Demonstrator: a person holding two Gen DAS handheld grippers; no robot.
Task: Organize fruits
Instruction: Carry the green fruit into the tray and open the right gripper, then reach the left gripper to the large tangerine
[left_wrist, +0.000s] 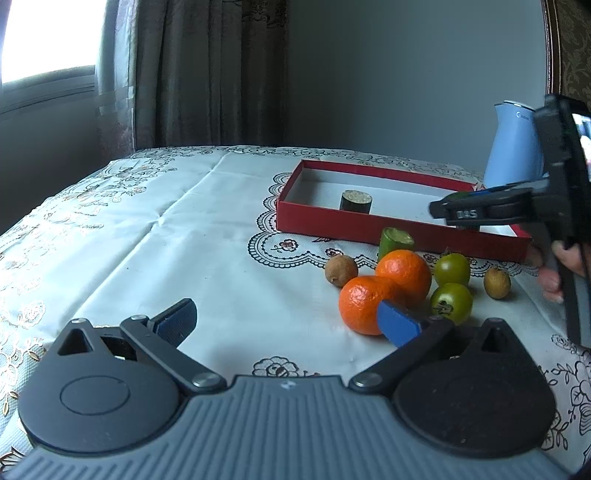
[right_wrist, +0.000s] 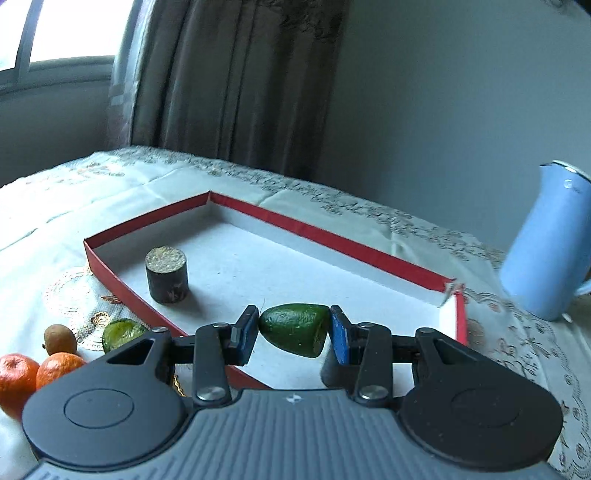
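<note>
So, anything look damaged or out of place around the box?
Yes: the red box has a torn, splayed right corner. Nothing spilled; the right gripper holds a green piece over it.

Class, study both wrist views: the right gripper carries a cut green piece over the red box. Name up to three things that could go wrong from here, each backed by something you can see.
1. The green piece is pinched only at its ends by the right gripper; it might twist or slip out.
2. Lowered carelessly, it could knock over the dark cylinder standing in the red box.
3. The open left gripper sits close to an orange; a nudge might roll the loose fruit.
</note>
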